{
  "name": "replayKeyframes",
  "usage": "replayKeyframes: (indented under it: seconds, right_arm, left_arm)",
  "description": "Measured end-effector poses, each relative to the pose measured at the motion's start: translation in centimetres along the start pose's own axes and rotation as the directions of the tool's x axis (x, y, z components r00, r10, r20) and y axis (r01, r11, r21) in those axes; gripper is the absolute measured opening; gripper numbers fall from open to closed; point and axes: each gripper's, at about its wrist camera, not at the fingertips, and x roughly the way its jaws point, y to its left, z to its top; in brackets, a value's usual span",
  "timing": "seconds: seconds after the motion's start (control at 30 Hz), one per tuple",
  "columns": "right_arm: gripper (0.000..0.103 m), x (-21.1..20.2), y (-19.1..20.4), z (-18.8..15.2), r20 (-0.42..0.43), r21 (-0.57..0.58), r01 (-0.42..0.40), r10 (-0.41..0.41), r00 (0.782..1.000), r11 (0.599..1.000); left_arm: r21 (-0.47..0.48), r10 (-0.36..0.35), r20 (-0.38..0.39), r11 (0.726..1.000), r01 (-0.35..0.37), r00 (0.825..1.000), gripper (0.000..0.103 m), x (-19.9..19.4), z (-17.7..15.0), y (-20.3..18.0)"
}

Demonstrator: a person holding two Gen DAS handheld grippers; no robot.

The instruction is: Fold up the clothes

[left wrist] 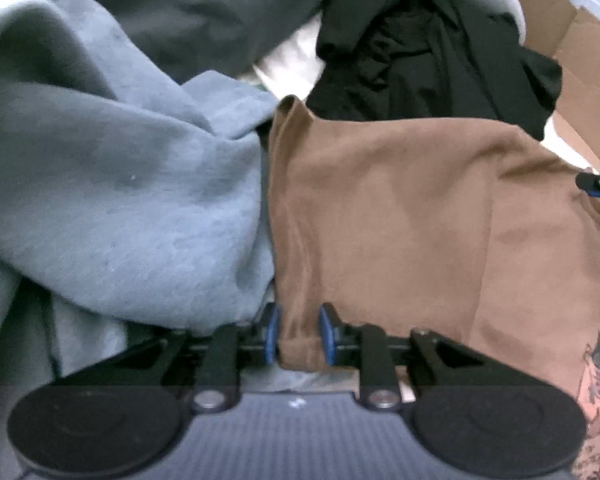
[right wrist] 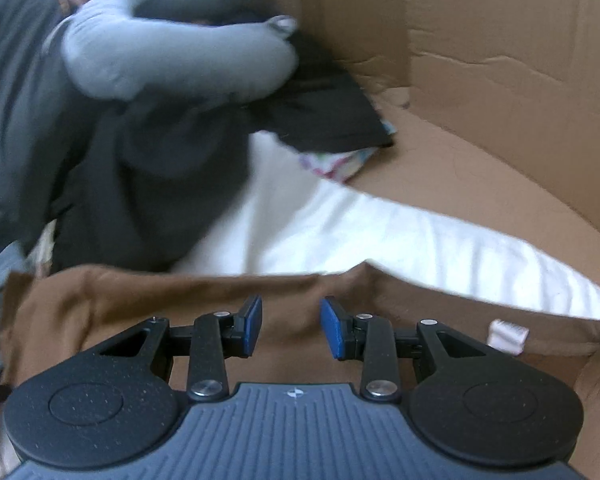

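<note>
A brown T-shirt (left wrist: pixel 400 208) lies spread in the left wrist view, with a printed design at its lower right corner. Its left hem runs down between the blue pads of my left gripper (left wrist: pixel 300 334). The jaws stand a little apart and the folded hem sits loosely in the gap. In the right wrist view the same brown T-shirt (right wrist: pixel 140 300) lies under my right gripper (right wrist: pixel 292 328), which is open with nothing between its pads. A white label (right wrist: pixel 508 334) shows at the shirt's right edge. The right gripper's tip (left wrist: pixel 598 184) also peeks in over the shirt at the left wrist view's right edge.
A light grey sweatshirt (left wrist: pixel 120 168) is heaped to the left of the brown shirt, and a black garment (left wrist: pixel 432 52) lies behind it. White bedding (right wrist: pixel 340 232) lies beyond the shirt. A cardboard box wall (right wrist: pixel 500 40) stands at the back right.
</note>
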Motion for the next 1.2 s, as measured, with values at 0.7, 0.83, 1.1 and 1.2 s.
replayKeyframes:
  seconds: [0.7, 0.83, 1.1, 1.2]
  right_arm:
    - [0.040, 2.0, 0.1, 0.0, -0.082, -0.010, -0.003, 0.002, 0.997, 1.000]
    - [0.040, 2.6, -0.2, 0.9, -0.074, 0.017, 0.003, -0.002, 0.997, 1.000]
    - [0.040, 3.1, 0.0, 2.3, -0.050, 0.012, 0.027, -0.027, 0.998, 1.000]
    - [0.040, 1.2, 0.4, 2.7, -0.003, -0.016, 0.012, -0.012, 1.000, 1.000]
  left_arm:
    - [0.067, 0.175, 0.148, 0.980, -0.186, 0.973, 0.015, -5.2, -0.3, -1.5]
    - [0.059, 0.158, 0.174, 0.984, -0.170, 0.972, 0.021, -6.4, 0.4, -1.9]
    - [0.135, -0.053, 0.193, 0.991, 0.027, 0.980, 0.022, -5.0, 3.1, -6.3]
    - [0.196, -0.117, 0.196, 0.978, 0.078, 0.974, 0.022, -4.7, 4.0, -8.3]
